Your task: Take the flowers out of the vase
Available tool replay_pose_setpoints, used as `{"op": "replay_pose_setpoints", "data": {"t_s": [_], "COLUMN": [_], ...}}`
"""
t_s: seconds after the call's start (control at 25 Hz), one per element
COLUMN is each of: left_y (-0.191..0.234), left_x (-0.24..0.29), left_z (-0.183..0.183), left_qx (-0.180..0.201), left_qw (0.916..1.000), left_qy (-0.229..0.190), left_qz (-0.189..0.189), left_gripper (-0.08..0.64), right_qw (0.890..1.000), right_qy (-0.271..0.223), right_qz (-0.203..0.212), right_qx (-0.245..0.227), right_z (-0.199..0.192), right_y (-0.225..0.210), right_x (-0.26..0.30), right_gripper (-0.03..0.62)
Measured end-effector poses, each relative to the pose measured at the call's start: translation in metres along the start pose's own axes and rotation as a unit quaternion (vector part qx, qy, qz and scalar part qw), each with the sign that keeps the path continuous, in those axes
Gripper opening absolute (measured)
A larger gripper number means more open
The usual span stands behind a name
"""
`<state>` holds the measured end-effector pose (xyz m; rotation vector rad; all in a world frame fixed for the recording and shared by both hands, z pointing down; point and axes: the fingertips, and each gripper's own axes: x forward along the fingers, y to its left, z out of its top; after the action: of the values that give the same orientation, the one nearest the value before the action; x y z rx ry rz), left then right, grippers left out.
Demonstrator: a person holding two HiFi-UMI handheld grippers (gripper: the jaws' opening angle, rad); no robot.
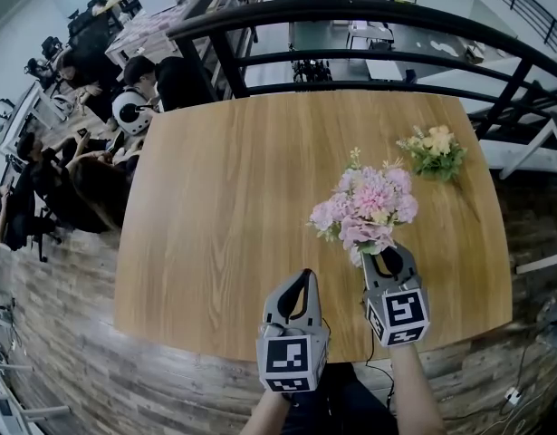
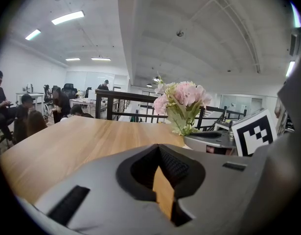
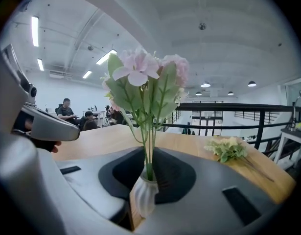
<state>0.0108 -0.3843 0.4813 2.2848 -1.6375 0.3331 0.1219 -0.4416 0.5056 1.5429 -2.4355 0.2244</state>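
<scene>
Right gripper (image 1: 389, 259) is clamping the vase (image 3: 143, 197); left gripper (image 1: 302, 285) is idling closed, empty. Next it's likely opening round the flowers (image 1: 369, 205).

Left gripper (image 1: 304, 277), right gripper (image 1: 388, 259): grey shells, black-lined fingers (image 1: 283, 302), cubes (image 1: 292, 356) with black-white square markers.

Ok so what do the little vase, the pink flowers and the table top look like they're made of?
Vase: white and ribbed, with a soft sheen, likely glazed ceramic, though plastic is possible.
Pink flowers: probably artificial, fabric petals on plastic stems; the stems look uniformly smooth and green.
Table top: light wood grain, matte, either wood or a wood-look laminate.
</scene>
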Motion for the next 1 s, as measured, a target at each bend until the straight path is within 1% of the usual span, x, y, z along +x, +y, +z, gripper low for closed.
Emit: {"op": "replay_pose_setpoints", "data": {"t_s": [0.36,0.48,1.0], "left_y": [0.0016,0.0018,0.0065], "left_x": [0.0026,0.0030,0.0006], "left_z": [-0.0023,-0.0013,0.0000], "left_qx": [-0.002,-0.004,-0.006], "left_qw": [1.0000,1.0000,1.0000], "left_qy": [0.001,0.000,-0.005], "left_qz": [0.000,0.000,0.001], "left_gripper": [0.032,0.032,0.032], "right_qw": [1.000,1.000,0.999], "right_qy": [-0.006,-0.007,-0.024], "right_qz": [-0.011,-0.015,-0.021], "right_qx": [-0.006,-0.001,0.003], "right_z": [-0.0008,-0.0005,0.0086], "right_y": [-0.0010,-0.0027,-0.0023], "right_x": [-0.0002,-0.0015,-0.0069], "right_gripper": [0.041,0.034,0.031]}}
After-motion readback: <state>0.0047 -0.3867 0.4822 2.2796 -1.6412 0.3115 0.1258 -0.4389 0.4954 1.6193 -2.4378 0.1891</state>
